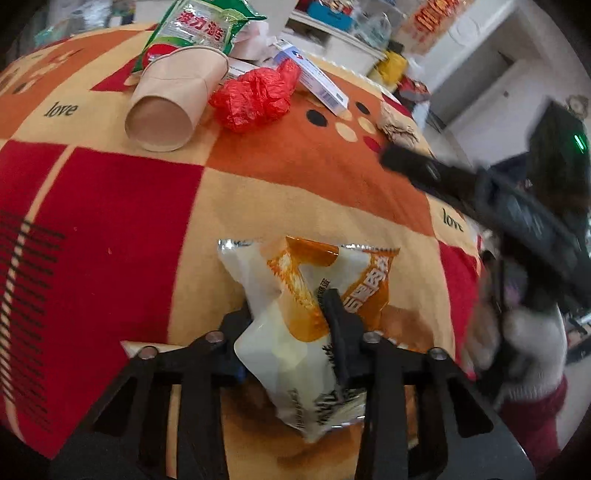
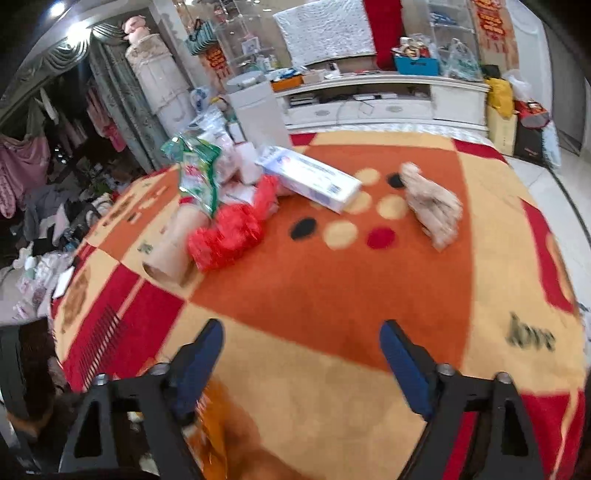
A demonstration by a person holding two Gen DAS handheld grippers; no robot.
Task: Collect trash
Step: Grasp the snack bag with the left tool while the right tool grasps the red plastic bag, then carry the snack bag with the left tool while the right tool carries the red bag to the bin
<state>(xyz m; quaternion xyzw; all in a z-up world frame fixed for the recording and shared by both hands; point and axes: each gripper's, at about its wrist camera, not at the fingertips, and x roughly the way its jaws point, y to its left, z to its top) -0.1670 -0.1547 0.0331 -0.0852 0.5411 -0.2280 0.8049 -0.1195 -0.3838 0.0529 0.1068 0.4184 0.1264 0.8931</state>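
Right up against the lens, the left gripper (image 1: pixel 291 314) has its jaws pinched on a white-and-orange snack wrapper (image 1: pixel 295 295), and the crinkled bag sticks out past the fingertips above the blanket-covered tabletop (image 1: pixel 110 221). So that bit of trash is held, near the front edge of the orange, red and yellow checked cloth with "love" printed on it.

Further back on the same cloth sits the rest of the pile: a tan paper cup (image 1: pixel 173 103) lying on its side with its base toward the camera, a crumpled red plastic bag (image 1: pixel 255 96) touching it, a green snack packet (image 1: pixel 195 29) behind the cup, and a white-and-blue box (image 1: pixel 314 77) just beside the red bag. A wad of brownish paper (image 2: pixel 432 206) lies well apart from the pile, over by the dots.

Over on the other side, the right gripper (image 2: pixel 303 354) hangs over bare cloth with jaws wide and nothing between them. Blurry shot, btw. In the left view its dark fingers reach in near the paper wad.
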